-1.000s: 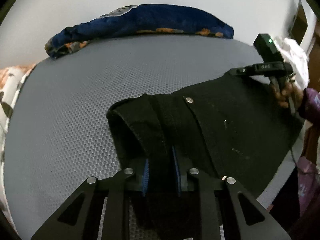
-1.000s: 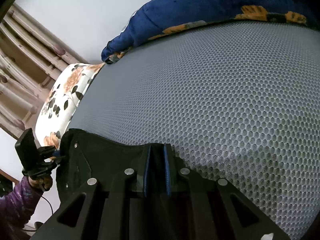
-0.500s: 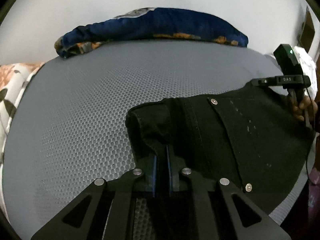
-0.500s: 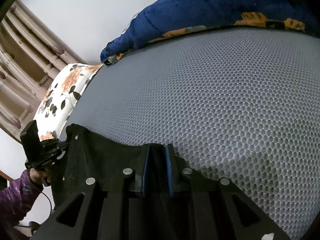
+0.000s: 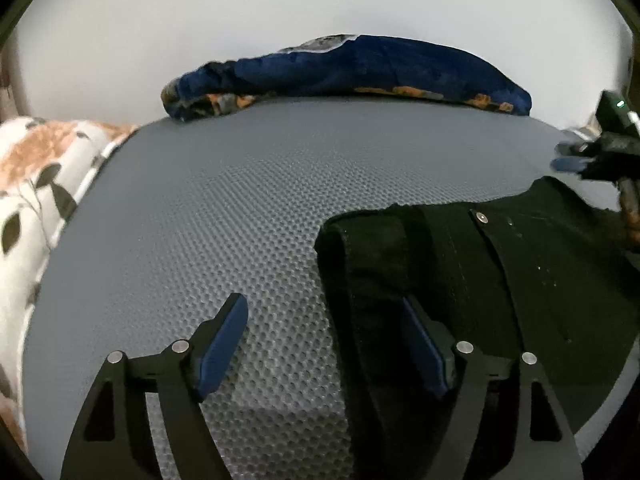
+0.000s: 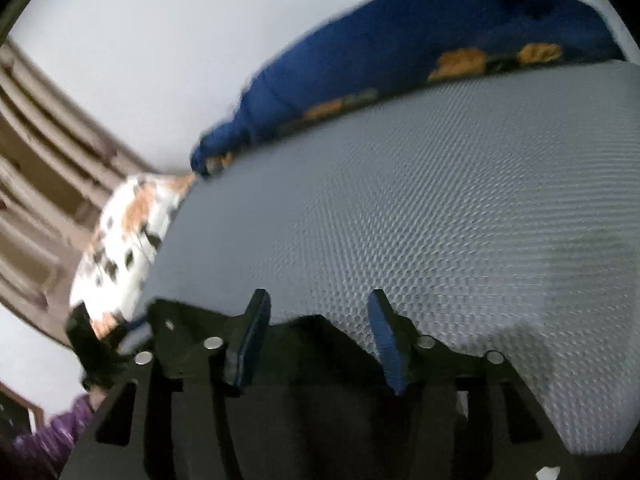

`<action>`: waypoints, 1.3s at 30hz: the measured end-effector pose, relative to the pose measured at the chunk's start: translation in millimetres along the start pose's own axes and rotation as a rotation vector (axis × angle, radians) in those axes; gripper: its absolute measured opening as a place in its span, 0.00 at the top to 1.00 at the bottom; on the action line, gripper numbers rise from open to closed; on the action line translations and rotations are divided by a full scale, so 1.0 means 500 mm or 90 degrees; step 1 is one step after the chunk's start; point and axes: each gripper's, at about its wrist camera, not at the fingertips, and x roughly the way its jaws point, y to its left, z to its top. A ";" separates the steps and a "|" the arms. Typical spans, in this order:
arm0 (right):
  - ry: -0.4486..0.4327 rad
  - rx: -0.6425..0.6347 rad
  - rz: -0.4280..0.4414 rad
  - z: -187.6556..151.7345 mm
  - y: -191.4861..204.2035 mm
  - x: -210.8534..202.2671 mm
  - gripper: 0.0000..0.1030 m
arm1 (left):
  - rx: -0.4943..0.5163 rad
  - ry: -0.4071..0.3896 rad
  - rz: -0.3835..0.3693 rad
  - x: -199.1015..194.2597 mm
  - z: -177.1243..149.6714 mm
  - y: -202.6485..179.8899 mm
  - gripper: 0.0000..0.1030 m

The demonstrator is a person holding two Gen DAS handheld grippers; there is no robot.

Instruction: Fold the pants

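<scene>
Both my left gripper (image 5: 324,332) & right gripper (image 6: 316,320) gape wide, holding nothing; black pants (image 5: 500,272) on grey mat (image 5: 240,200) look soft, floppy, so I'd pinch the thick waistband edge.

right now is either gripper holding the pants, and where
Nothing is held. The left gripper and right gripper both have jaws spread open, and the black pants lie loose on the grey mat.
</scene>
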 end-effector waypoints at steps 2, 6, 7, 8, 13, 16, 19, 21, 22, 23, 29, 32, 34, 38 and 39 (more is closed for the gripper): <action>-0.025 0.021 0.014 -0.008 -0.004 -0.052 0.47 | 0.011 -0.017 0.031 -0.020 0.005 -0.010 0.24; -0.100 0.098 0.066 -0.064 -0.035 -0.225 0.46 | 0.022 -0.064 0.117 -0.072 0.021 -0.013 0.11; -0.120 0.116 0.080 -0.084 -0.046 -0.272 0.46 | 0.025 -0.074 0.122 -0.086 0.027 -0.015 0.11; -0.141 0.128 0.088 -0.111 -0.052 -0.324 0.45 | 0.028 -0.088 0.115 -0.105 0.036 -0.023 0.11; -0.231 0.136 -0.066 -0.291 -0.106 -0.587 0.32 | 0.033 -0.129 0.033 -0.175 0.054 -0.105 0.03; -0.264 0.253 -0.139 -0.409 -0.214 -0.699 0.32 | 0.057 -0.137 0.001 -0.165 0.040 -0.177 0.02; -0.310 0.361 -0.167 -0.509 -0.311 -0.772 0.34 | 0.076 -0.093 -0.001 -0.104 0.033 -0.219 0.02; -0.328 0.397 -0.164 -0.548 -0.354 -0.795 0.34 | 0.062 -0.056 -0.012 -0.057 0.028 -0.231 0.02; -0.330 0.409 -0.171 -0.558 -0.367 -0.798 0.34 | 0.051 -0.043 -0.020 -0.041 0.027 -0.233 0.02; -0.331 0.414 -0.174 -0.564 -0.379 -0.799 0.34 | 0.040 -0.036 -0.024 -0.027 0.025 -0.233 0.02; -0.360 0.437 -0.132 -0.581 -0.429 -0.792 0.34 | -0.037 -0.026 -0.031 0.016 0.009 -0.213 0.02; -0.365 0.464 -0.114 -0.575 -0.465 -0.783 0.34 | -0.038 -0.014 -0.034 0.027 0.001 -0.208 0.02; -0.376 0.482 -0.103 -0.584 -0.477 -0.782 0.35 | -0.033 -0.013 -0.025 0.027 0.002 -0.212 0.01; -0.410 0.525 -0.063 -0.600 -0.489 -0.784 0.35 | -0.030 -0.013 -0.022 0.023 0.000 -0.215 0.01; -0.418 0.539 -0.047 -0.606 -0.490 -0.782 0.33 | -0.030 -0.013 -0.021 0.023 0.000 -0.216 0.01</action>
